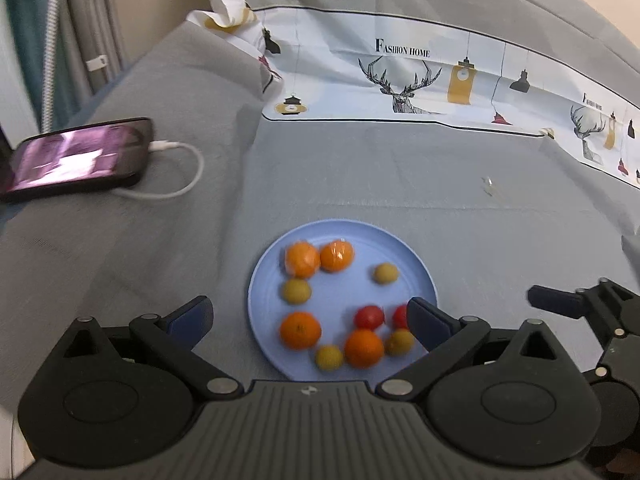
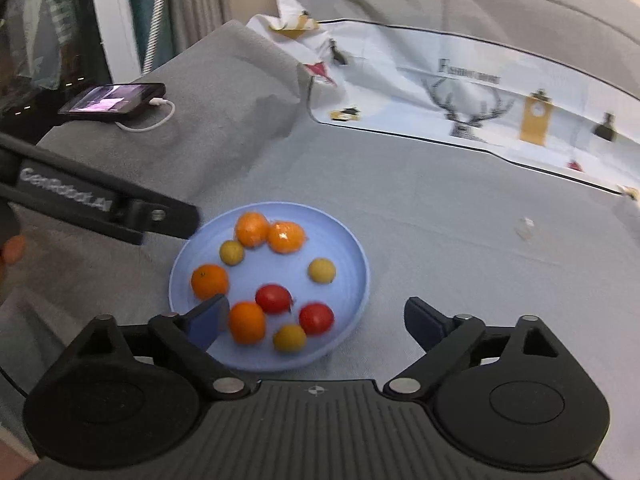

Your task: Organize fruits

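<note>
On the grey bed cover sits a blue plate holding the fruit: four oranges, four yellow fruits and two red tomatoes, spread loosely, with two oranges touching at the far side. Above the plate's near edge hang the left tongs, tilted steeply down, fingers wide apart with nothing between the pads; the right pad overlaps the plate's right side near a tomato. Right tongs are angled down likewise, fingers spread and gripping nothing, the left pad over the plate beside an orange. Seen from the right wrist, the left tongs' finger reaches in just beside the plate's left rim. Further out lie a phone with a white cable, and a printed sheet with deer.
</note>
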